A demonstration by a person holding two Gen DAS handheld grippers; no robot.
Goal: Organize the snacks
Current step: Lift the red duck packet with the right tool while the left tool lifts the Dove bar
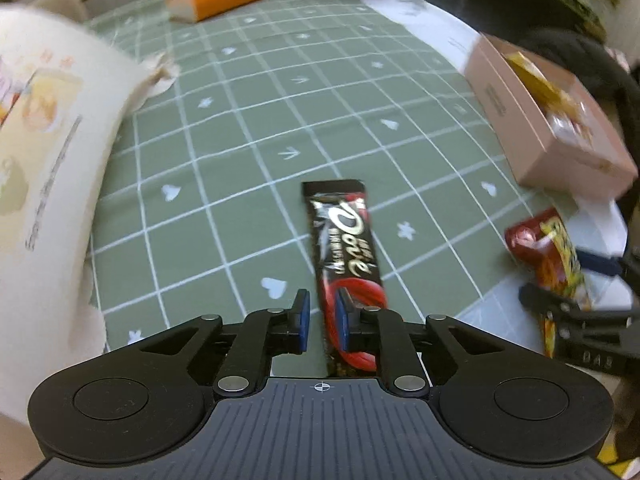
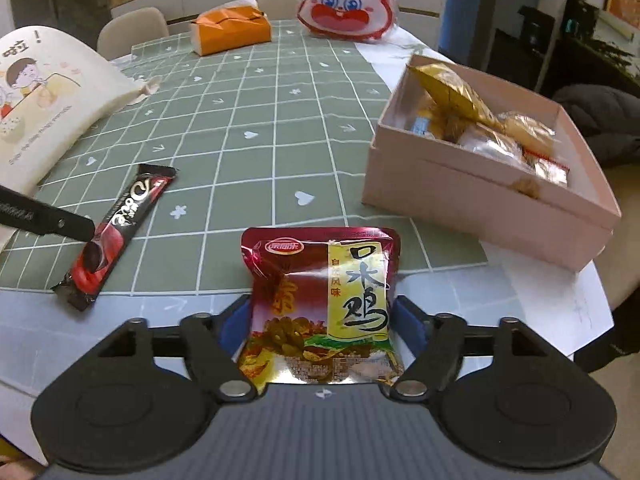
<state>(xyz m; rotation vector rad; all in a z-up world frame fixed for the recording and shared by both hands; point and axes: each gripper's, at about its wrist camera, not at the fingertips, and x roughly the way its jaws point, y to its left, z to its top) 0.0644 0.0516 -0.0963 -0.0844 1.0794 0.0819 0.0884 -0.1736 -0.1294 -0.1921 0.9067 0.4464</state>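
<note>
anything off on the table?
Nothing spilled or damaged. Two snacks lie outside the box: the Dove bar between the left gripper fingers, and the red pouch between the right gripper fingers.

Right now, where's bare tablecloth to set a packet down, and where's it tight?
Free: the green checked cloth between the Dove bar, the pink box and the orange tissue pack. Also the white strip in front of the box. Crowded: the near edge, where the left gripper straddles the bar and the right gripper flanks the red snack packet. The box is nearly full.
</note>
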